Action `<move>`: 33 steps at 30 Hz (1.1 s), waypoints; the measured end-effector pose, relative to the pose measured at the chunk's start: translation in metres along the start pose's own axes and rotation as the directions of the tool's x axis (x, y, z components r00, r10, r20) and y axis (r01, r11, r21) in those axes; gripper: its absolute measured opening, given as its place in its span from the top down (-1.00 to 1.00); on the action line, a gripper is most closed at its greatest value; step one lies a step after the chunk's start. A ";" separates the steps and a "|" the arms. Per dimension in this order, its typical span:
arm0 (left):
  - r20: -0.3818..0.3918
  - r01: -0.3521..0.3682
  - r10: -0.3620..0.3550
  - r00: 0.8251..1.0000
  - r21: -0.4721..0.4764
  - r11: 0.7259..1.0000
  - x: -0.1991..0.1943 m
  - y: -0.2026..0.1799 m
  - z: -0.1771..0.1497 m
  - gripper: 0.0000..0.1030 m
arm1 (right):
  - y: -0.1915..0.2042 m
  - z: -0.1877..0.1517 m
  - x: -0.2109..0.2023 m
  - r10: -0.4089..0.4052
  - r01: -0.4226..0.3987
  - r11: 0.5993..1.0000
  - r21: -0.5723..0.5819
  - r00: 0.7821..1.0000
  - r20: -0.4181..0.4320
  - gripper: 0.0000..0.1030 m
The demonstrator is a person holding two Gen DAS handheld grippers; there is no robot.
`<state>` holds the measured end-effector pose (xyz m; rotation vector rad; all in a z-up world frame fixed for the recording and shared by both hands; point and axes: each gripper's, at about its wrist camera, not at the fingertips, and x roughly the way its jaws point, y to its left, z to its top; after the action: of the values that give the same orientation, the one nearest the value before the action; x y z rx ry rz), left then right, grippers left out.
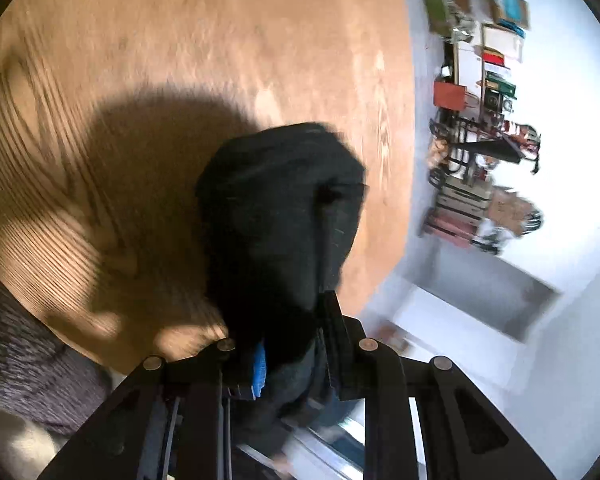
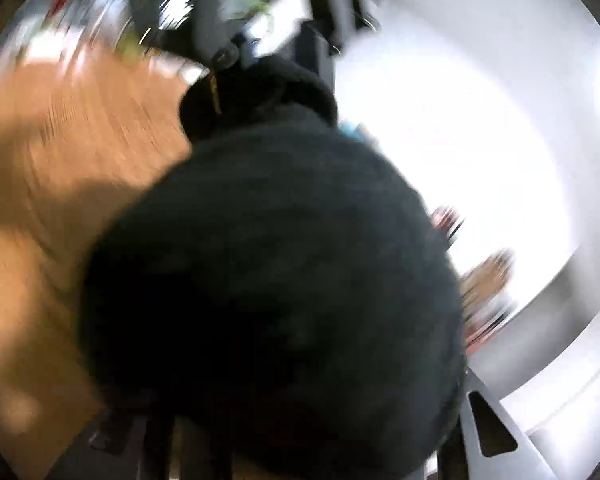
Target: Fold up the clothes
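A black garment (image 1: 276, 200) hangs bunched over the wooden table (image 1: 180, 60). My left gripper (image 1: 296, 316) is shut on it. The cloth is pinched between the blue pad (image 1: 260, 364) and the black finger (image 1: 333, 320), and it drapes forward over the fingertips. The right wrist view is badly blurred. There the same dark garment (image 2: 280, 280) fills the middle and covers my right gripper (image 2: 292, 380), so its fingers are hidden. Only part of that gripper's frame (image 2: 491, 432) shows at the lower right. The cloth runs up to the left gripper (image 2: 268, 68) at the top of that view.
The table's curved edge (image 1: 403, 200) runs down the right of the left wrist view, with pale floor beyond. Cluttered shelves and boxes (image 1: 479, 120) stand further off. A grey knitted sleeve (image 1: 20, 360) lies at the lower left.
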<state>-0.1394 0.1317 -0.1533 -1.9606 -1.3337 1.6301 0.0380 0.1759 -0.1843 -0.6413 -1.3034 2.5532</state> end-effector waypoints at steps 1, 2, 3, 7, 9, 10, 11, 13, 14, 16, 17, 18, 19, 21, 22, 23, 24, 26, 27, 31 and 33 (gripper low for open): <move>0.015 -0.013 0.012 1.000 0.042 0.999 -0.002 -0.010 -0.005 0.53 | -0.009 0.001 0.001 -0.042 0.044 0.996 -0.076 0.999 0.028 0.34; 0.006 0.014 -0.014 1.000 0.088 0.996 -0.004 -0.025 -0.013 0.53 | -0.021 0.002 0.002 -0.078 0.084 0.986 -0.145 0.996 0.050 0.34; -0.004 0.041 -0.040 0.999 0.133 0.990 -0.006 -0.040 -0.022 0.53 | -0.033 0.002 0.003 -0.114 0.123 0.976 -0.182 0.992 0.062 0.34; -0.079 0.204 -0.188 0.979 0.375 0.904 -0.016 -0.118 -0.074 0.54 | -0.106 -0.007 -0.002 -0.371 0.394 0.872 -0.292 0.919 0.132 0.34; -0.130 0.272 -0.239 0.962 0.471 0.839 -0.016 -0.157 -0.109 0.54 | -0.150 -0.013 -0.010 -0.482 0.499 0.812 -0.302 0.866 0.134 0.33; -0.171 0.314 -0.264 0.949 0.506 0.803 -0.013 -0.176 -0.125 0.54 | -0.171 -0.018 -0.014 -0.537 0.550 0.775 -0.312 0.833 0.134 0.32; -0.218 0.362 -0.290 0.932 0.526 0.769 -0.009 -0.192 -0.140 0.54 | -0.193 -0.025 -0.018 -0.594 0.601 0.727 -0.332 0.793 0.136 0.32; -0.334 0.460 -0.322 0.886 0.549 0.698 0.010 -0.226 -0.174 0.54 | -0.233 -0.045 -0.026 -0.691 0.683 0.626 -0.376 0.710 0.139 0.31; -0.390 0.505 -0.330 0.860 0.554 0.662 0.021 -0.243 -0.191 0.54 | -0.250 -0.055 -0.031 -0.725 0.707 0.584 -0.399 0.675 0.136 0.30; -0.463 0.555 -0.324 0.825 0.552 0.623 0.048 -0.267 -0.216 0.54 | -0.282 -0.079 -0.038 -0.780 0.734 0.506 -0.453 0.613 0.121 0.26; -0.484 0.556 -0.304 0.821 0.557 0.617 0.071 -0.276 -0.229 0.54 | -0.294 -0.093 -0.041 -0.792 0.727 0.492 -0.478 0.602 0.100 0.26; -0.494 0.551 -0.285 0.821 0.557 0.622 0.087 -0.276 -0.237 0.54 | -0.302 -0.107 -0.042 -0.793 0.708 0.501 -0.498 0.606 0.062 0.26; -0.505 0.538 -0.257 0.824 0.558 0.632 0.109 -0.273 -0.244 0.54 | -0.307 -0.121 -0.043 -0.785 0.679 0.530 -0.509 0.620 0.009 0.27; -0.489 0.465 -0.161 0.857 0.600 0.651 0.153 -0.252 -0.256 0.54 | -0.302 -0.155 -0.041 -0.741 0.597 0.615 -0.514 0.661 -0.120 0.27; -0.476 0.418 -0.103 0.874 0.626 0.658 0.176 -0.241 -0.257 0.54 | -0.288 -0.175 -0.037 -0.702 0.537 0.665 -0.519 0.686 -0.190 0.29; -0.464 0.365 -0.040 0.885 0.636 0.680 0.202 -0.224 -0.255 0.54 | -0.273 -0.190 -0.035 -0.666 0.486 0.702 -0.520 0.706 -0.239 0.30; -0.463 0.328 0.005 0.886 0.635 0.700 0.220 -0.209 -0.251 0.54 | -0.257 -0.204 -0.033 -0.627 0.433 0.737 -0.519 0.725 -0.285 0.31; -0.476 0.282 0.059 0.878 0.611 0.739 0.248 -0.180 -0.240 0.54 | -0.214 -0.229 -0.033 -0.557 0.339 0.779 -0.527 0.761 -0.334 0.32; -0.485 0.271 0.071 0.872 0.598 0.754 0.258 -0.166 -0.234 0.54 | -0.196 -0.235 -0.034 -0.552 0.327 0.770 -0.548 0.772 -0.316 0.32; -0.454 0.257 0.068 0.888 0.615 0.745 0.255 -0.146 -0.231 0.54 | -0.173 -0.234 -0.036 -0.515 0.314 0.799 -0.513 0.799 -0.312 0.12; -0.456 0.256 0.061 0.888 0.599 0.758 0.255 -0.150 -0.229 0.54 | -0.174 -0.230 -0.037 -0.489 0.296 0.821 -0.488 0.806 -0.333 -0.17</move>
<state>-0.0228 0.4870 -0.1353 -1.6381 -0.5605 1.2281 0.1751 0.4299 -0.1520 -0.8531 -1.6050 1.6632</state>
